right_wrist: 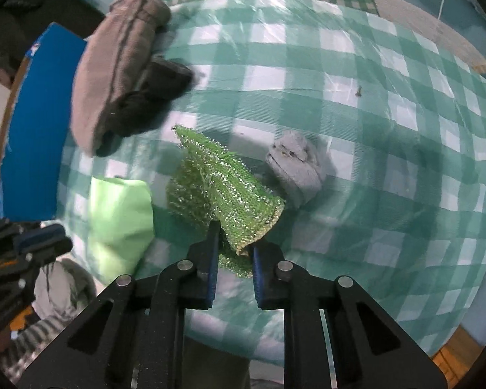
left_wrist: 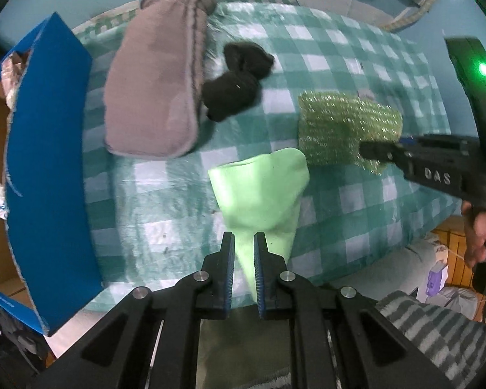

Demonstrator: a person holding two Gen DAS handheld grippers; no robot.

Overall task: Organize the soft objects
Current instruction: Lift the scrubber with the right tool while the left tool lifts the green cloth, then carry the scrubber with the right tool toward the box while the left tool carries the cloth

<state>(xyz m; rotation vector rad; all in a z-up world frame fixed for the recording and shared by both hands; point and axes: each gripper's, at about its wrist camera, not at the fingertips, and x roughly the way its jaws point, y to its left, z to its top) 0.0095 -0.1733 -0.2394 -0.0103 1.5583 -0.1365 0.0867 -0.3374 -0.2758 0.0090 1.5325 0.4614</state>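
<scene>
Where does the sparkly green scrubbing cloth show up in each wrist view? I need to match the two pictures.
Left wrist view: the sparkly green cloth lies right of centre on the checked tablecloth, with the right gripper on its near edge.
Right wrist view: the cloth is at centre, lifted and folded, its corner between this gripper's fingers.
Shared landmark: the pale green cloth, just left of it in both.

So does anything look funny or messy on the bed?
Nothing is spilled or torn. The sparkly green cloth is bent up into a tent where the right gripper pinches its corner, and the black sock lies scrunched against the grey mitt.
</scene>
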